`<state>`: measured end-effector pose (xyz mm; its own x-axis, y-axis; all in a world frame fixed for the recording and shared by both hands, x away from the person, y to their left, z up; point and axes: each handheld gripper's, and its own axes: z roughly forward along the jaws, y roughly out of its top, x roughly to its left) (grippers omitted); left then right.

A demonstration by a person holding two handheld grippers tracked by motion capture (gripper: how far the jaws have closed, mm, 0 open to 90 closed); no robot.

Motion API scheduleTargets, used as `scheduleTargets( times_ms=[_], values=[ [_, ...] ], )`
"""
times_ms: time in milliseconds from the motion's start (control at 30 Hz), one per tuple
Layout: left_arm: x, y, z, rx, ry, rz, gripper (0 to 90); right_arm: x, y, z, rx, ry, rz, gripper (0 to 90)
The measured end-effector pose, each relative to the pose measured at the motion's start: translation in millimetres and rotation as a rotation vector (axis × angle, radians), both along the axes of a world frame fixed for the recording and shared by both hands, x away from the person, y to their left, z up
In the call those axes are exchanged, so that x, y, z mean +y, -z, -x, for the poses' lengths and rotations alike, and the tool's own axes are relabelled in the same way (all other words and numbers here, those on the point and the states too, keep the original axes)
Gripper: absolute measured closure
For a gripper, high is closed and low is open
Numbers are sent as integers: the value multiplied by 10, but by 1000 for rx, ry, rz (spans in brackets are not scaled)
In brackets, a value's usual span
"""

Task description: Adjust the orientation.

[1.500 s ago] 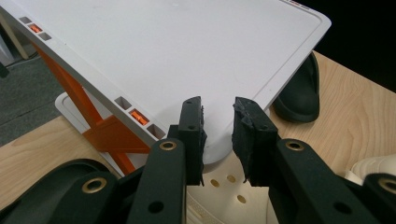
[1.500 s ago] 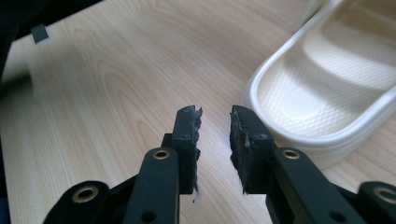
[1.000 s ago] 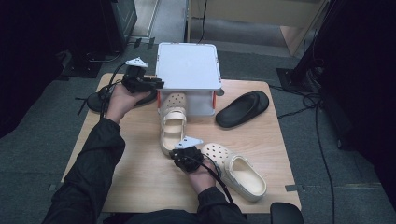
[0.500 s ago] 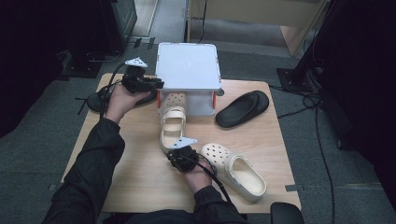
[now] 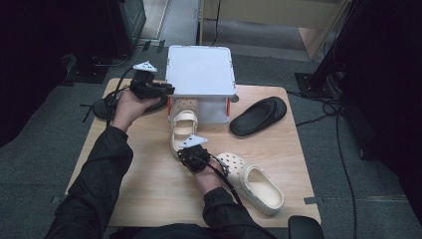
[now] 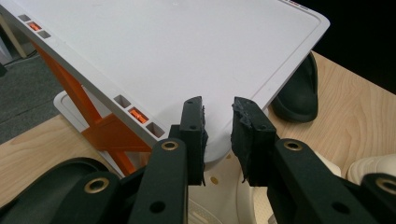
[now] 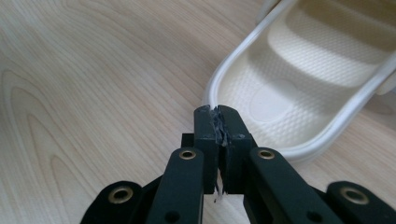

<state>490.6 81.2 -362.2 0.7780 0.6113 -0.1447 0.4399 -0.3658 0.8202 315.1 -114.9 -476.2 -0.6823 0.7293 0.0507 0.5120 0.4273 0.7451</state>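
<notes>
A white rack [image 5: 201,69] on orange struts stands at the table's far middle. A cream clog [image 5: 183,124] lies with its toe under the rack and its heel toward me. My left gripper [image 5: 168,89] reaches the rack's front left corner. In the left gripper view [image 6: 217,109] the jaws are pinched on that corner of the top shelf [image 6: 187,46]. My right gripper [image 5: 183,153] sits at the clog's heel. In the right gripper view [image 7: 217,112] its jaws have just been closing and now meet with nothing between them. The tips touch the clog's heel rim [image 7: 299,88].
A second cream clog [image 5: 251,181] lies at the front right, with the right gripper's cable across it. One black slipper [image 5: 259,115] rests right of the rack. Another [image 5: 107,105] lies under my left hand at the table's left edge. Bare wood [image 5: 149,189] spreads at the front left.
My right hand has edged slightly left and forward to the clog's heel. The left hand, the rack and the shoes have stayed put.
</notes>
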Motion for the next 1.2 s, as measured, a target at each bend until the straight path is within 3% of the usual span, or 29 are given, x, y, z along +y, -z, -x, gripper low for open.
scheduleTargets(
  times_ms=[133,267,433,633,800,867,967,1033,1200],
  values=[
    [1,2,-2,0,2,3,744,-22,75,85,28,-11,-23,873],
    [-4,-3,4,-1,1,-6,746,-35,171,67,46,1,13,874],
    [-5,-1,3,1,3,-2,747,-28,124,-20,20,15,10,891],
    [-3,-1,4,0,2,-2,747,-18,-1,-242,-21,46,14,880],
    [0,0,2,-2,1,-3,749,-3,-38,-494,2,59,15,888],
    [-4,0,8,-4,7,-5,754,6,-54,-588,13,54,-6,870],
    [-17,-3,18,-19,-3,-21,755,64,-74,-722,8,53,27,889],
    [-16,-1,14,-21,-8,-20,751,93,-89,-771,28,48,19,889],
    [-12,6,0,-4,-4,-1,764,152,-105,-777,-8,35,45,896]
  ],
)
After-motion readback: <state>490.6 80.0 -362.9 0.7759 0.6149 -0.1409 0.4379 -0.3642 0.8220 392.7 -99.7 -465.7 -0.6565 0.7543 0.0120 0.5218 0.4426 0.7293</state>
